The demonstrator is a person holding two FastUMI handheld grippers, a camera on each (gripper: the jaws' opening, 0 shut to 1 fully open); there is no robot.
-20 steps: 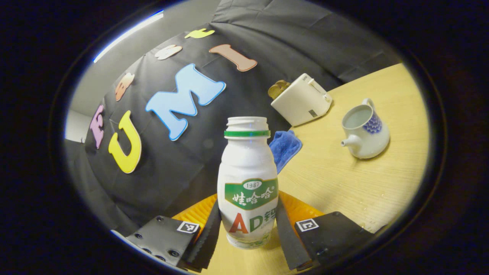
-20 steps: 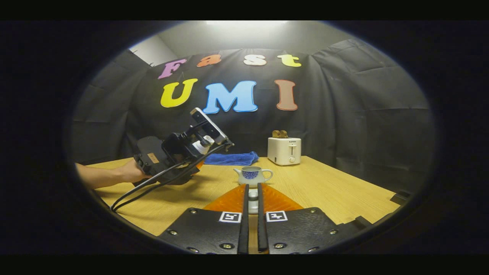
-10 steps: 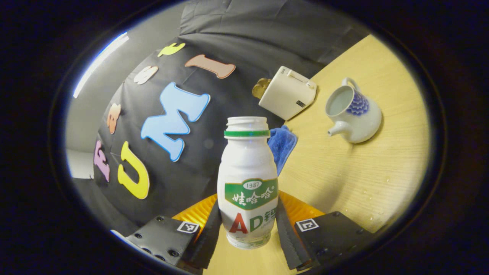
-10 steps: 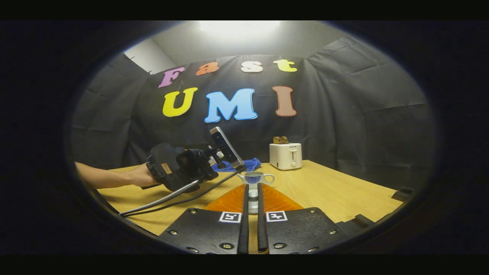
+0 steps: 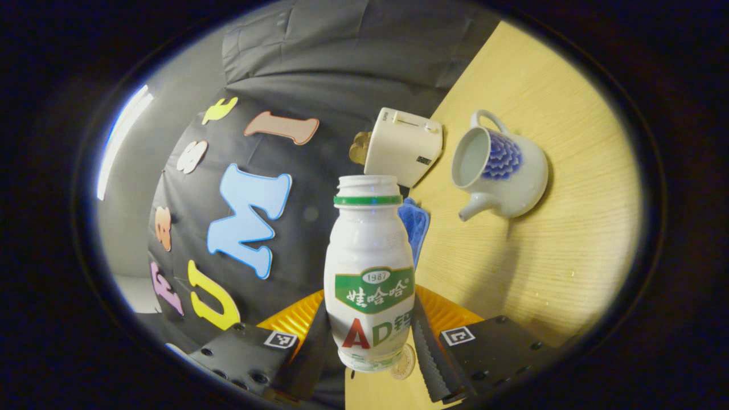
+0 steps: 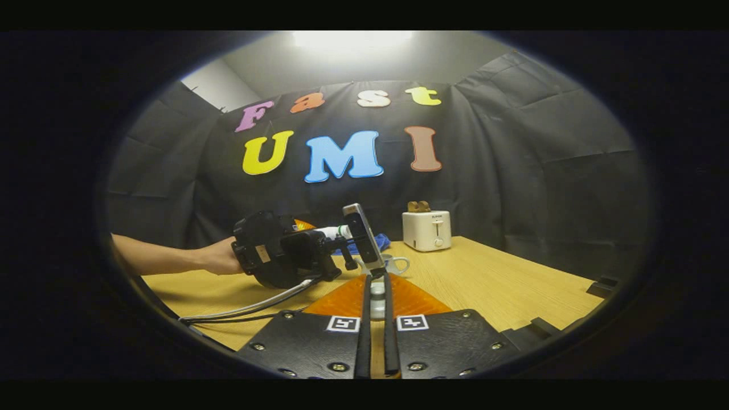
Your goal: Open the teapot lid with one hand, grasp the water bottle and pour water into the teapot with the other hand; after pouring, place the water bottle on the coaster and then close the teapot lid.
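Note:
My left gripper (image 5: 370, 319) is shut on a white water bottle (image 5: 369, 256) with a green neck ring and no cap. The bottle is tipped over sideways, its mouth pointing towards the open white-and-blue teapot (image 5: 501, 171) on the wooden table. In the right gripper view a hand holds the left gripper (image 6: 285, 256) level, with the bottle (image 6: 333, 230) lying almost horizontal just left of the teapot (image 6: 396, 263), which it partly hides. My right gripper (image 6: 377, 279) is shut on the small white teapot lid (image 6: 376, 296), held nearer than the teapot.
A white toaster (image 5: 401, 145) holding toast stands at the back of the table (image 5: 569, 228), with a blue cloth (image 5: 414, 225) beside it. A small round disc (image 5: 403, 364) shows under the bottle's base. Cables (image 6: 245, 310) trail from the left gripper across the table.
The left gripper has rolled further over and moved right, bringing the bottle's mouth closer to the teapot. The right gripper has kept still with the lid.

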